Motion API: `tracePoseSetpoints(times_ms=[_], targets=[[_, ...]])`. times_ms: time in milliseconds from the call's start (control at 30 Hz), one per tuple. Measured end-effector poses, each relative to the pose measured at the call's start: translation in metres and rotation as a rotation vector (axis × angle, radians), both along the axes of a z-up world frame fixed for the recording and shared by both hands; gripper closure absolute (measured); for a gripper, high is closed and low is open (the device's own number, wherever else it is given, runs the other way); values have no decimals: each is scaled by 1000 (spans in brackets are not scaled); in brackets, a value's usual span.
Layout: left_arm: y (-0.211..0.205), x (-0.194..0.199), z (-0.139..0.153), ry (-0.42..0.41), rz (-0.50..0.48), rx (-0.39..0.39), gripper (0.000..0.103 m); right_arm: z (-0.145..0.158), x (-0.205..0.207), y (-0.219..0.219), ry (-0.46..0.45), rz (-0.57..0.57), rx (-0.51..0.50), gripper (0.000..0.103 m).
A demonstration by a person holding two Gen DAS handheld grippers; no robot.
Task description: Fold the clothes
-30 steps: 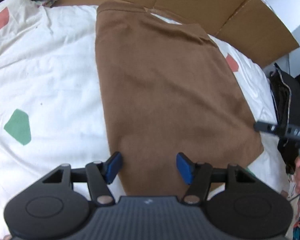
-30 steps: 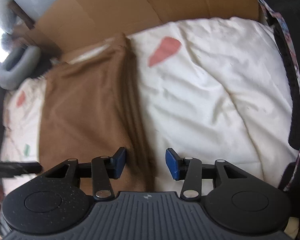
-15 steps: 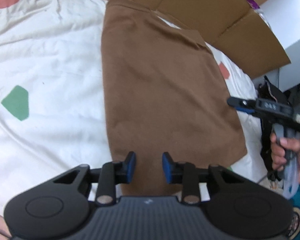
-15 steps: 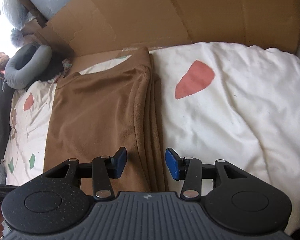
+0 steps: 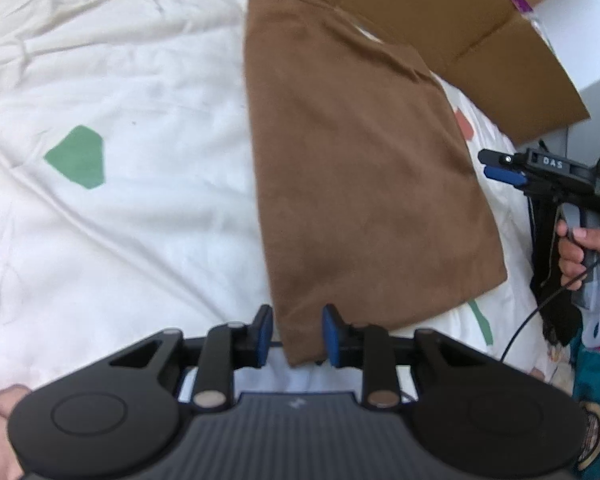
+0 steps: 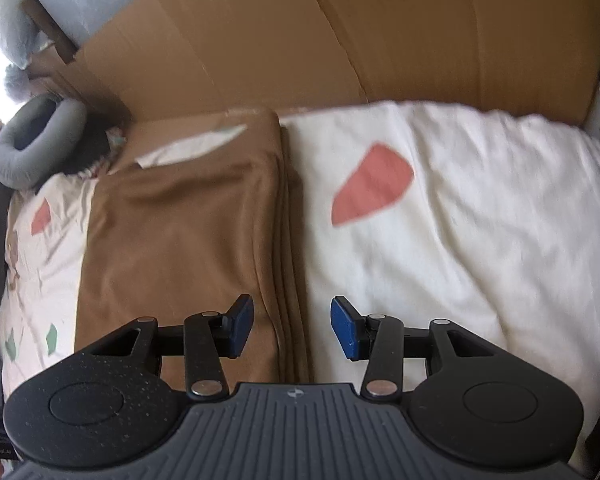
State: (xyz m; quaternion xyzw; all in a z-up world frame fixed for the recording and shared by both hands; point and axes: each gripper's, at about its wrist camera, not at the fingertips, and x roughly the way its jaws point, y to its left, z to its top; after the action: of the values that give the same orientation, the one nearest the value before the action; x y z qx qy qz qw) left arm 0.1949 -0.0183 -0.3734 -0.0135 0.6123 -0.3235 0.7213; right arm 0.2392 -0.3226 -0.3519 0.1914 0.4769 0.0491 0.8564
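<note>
A folded brown garment (image 5: 364, 184) lies flat on a white patterned duvet (image 5: 120, 220), its long axis running from the near edge toward cardboard (image 6: 340, 40) behind. The left gripper (image 5: 296, 334) has just been closing, its fingers narrowly straddling the near corner. The right gripper (image 6: 292, 328) hovers, fingers spread, above the garment's layered edge.

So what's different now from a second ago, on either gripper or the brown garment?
The left gripper has just been closing; its jaws now stand narrow around the near corner of the brown garment, pads not visibly pressing it. The right gripper has swung over the garment's folded edge, its jaw gap unchanged. The garment lies folded on the white duvet as before.
</note>
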Motion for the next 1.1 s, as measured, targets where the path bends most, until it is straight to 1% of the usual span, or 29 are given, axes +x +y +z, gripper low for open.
tracePoseSetpoints(times_ms=[100,233,400,500,667,833,900,967,1067,1100], targets=[[0,4,-1,4,30,-9,74,0,14,2,-1,14,-1,52],[-2,10,-8,28,69,-7,74,-7,28,8,6,46,-19,52],[6,16,-21,112,152,1,74,-16,42,1,18,12,-65,54],[6,17,-25,123,166,-4,73,-16,51,-9,22,-15,-78,57],[12,19,-28,153,197,-44,72,-8,55,-19,20,3,24,58],[18,16,-32,177,207,-82,72,-8,32,-22,35,18,170,56],[17,13,-34,188,193,-91,72,-11,21,-21,50,28,183,54],[16,12,-35,194,178,-95,74,-14,10,-20,70,34,187,51],[17,8,-36,187,162,-95,76,-18,-6,-19,95,47,201,51],[17,7,-36,190,156,-93,78,-19,-11,-18,101,54,204,51]])
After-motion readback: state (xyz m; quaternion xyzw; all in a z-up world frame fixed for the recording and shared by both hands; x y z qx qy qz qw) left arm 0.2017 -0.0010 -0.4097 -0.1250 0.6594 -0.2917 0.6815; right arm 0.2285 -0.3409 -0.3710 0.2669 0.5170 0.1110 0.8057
